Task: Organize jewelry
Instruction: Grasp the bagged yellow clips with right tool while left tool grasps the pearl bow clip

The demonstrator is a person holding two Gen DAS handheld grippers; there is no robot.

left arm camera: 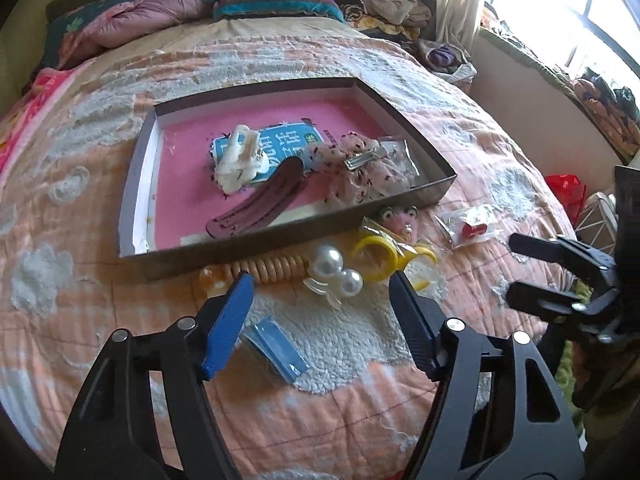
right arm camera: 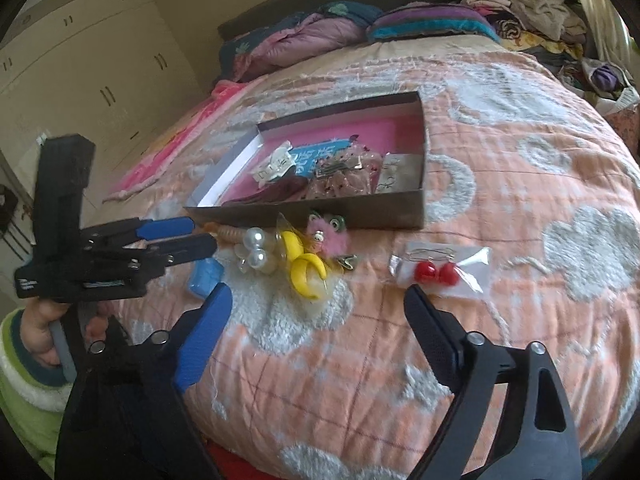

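A shallow box [left arm camera: 280, 236] [right arm camera: 320, 210] with a pink floor lies on the bed and holds a white claw clip [left arm camera: 240, 160], a maroon hair clip [left arm camera: 260, 204], a lace bow clip [left arm camera: 360, 168] and a blue card. In front of it lie a pearl clip [left arm camera: 334, 272] [right arm camera: 256, 250], a coiled hair tie [left arm camera: 272, 268], yellow hoops [left arm camera: 380, 258] [right arm camera: 306, 276], a pink fuzzy clip [right arm camera: 326, 234], bagged red earrings [left arm camera: 472, 228] [right arm camera: 436, 272] and a blue item [left arm camera: 276, 350] [right arm camera: 206, 280]. My left gripper [left arm camera: 322, 280] is open just short of the pearl clip. My right gripper [right arm camera: 318, 300] is open, near the yellow hoops and earrings.
The bed has an orange quilt [right arm camera: 500, 184] with white fleecy patches. Pillows and piled clothes [left arm camera: 256, 4] lie at the head. A window and a cluttered ledge [left arm camera: 560, 72] are to the right, wardrobes [right arm camera: 80, 52] to the left.
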